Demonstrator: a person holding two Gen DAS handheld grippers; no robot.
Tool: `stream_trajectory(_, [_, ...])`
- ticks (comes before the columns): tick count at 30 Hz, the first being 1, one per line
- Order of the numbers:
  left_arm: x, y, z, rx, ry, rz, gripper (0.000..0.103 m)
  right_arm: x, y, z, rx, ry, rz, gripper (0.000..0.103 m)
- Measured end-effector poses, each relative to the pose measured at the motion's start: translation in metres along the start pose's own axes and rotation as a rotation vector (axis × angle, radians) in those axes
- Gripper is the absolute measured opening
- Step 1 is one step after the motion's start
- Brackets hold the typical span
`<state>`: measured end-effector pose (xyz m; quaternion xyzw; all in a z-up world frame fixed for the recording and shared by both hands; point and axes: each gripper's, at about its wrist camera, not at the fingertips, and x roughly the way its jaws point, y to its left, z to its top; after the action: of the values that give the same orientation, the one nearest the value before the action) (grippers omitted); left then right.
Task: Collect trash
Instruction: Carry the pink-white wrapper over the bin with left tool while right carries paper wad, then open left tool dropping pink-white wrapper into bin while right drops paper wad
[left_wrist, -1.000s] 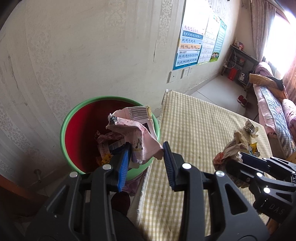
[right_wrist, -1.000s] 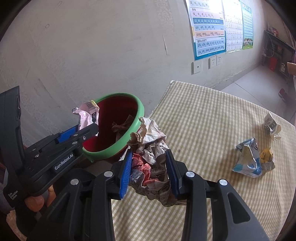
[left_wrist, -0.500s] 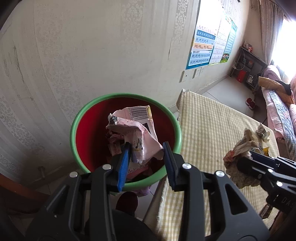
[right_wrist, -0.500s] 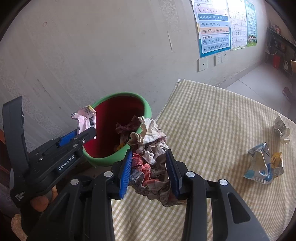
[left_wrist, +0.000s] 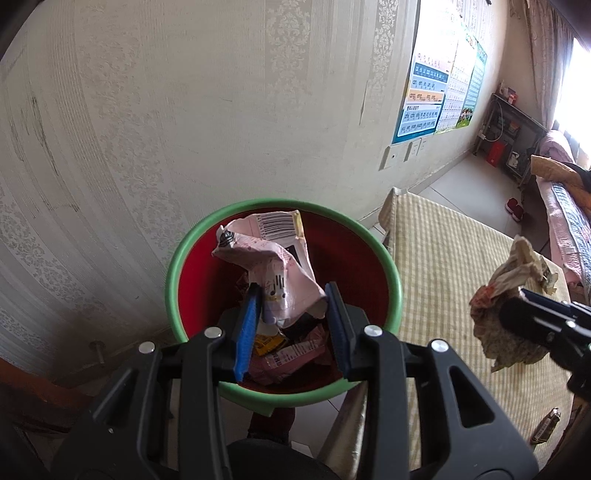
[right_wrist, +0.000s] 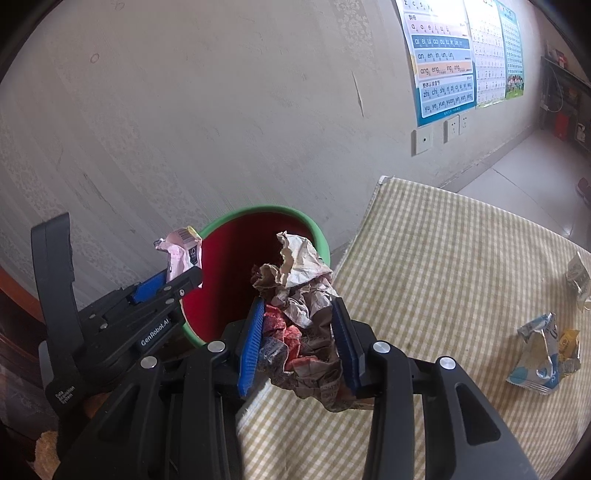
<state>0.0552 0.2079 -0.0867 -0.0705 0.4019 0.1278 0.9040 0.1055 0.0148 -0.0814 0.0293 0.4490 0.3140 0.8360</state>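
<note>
Bin (left_wrist: 173, 280) now under left gripper (left_wrist: 291, 295), jaws narrow, clamping pink wrapper (left_wrist: 273, 258); right gripper (right_wrist: 299, 308) clamps crumpled paper (right_wrist: 299, 291), bin at 11 o'clock.

Two claws: the left claw (left_wrist: 291, 325) clamps one pink wrapper (left_wrist: 275, 266), the right claw (right_wrist: 301, 328) one crumpled paper wad (right_wrist: 303, 295). One green-rimmed bin (left_wrist: 391, 266), with several wrappers inside, too jumbled to count. On the one checked bench (right_wrist: 443, 258), two loose wrappers at three o'clock: a blue-white packet (right_wrist: 543, 354) and a clear one (right_wrist: 578, 275). Three wall posters (right_wrist: 443, 55) at one o'clock, three sockets (right_wrist: 439, 134) below them.
</note>
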Motion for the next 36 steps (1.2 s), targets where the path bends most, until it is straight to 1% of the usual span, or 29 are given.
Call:
stream_trajectory(8, [0.014,0.012,0.003,-0.021,0.03,-0.004,0.034,0.025,0.0,0.014,0.054,0.027,0.044,0.038])
stream_trajectory(13, [0.029,0.024,0.01,-0.076,0.056,-0.016,0.034,0.039,0.003,0.032,0.076,0.023,0.059,0.038])
stream_trajectory(19, [0.04,0.033,0.015,-0.09,0.064,0.017,0.034,0.054,0.006,0.05,0.098,0.017,0.07,0.038])
stream_trajectory(27, [0.051,0.043,0.014,-0.106,0.076,0.034,0.034,0.069,0.012,0.053,0.092,0.042,0.075,0.038])
stream_trajectory(36, [0.061,0.045,0.018,-0.118,0.086,0.027,0.034,0.079,0.014,0.055,0.09,0.056,0.072,0.038])
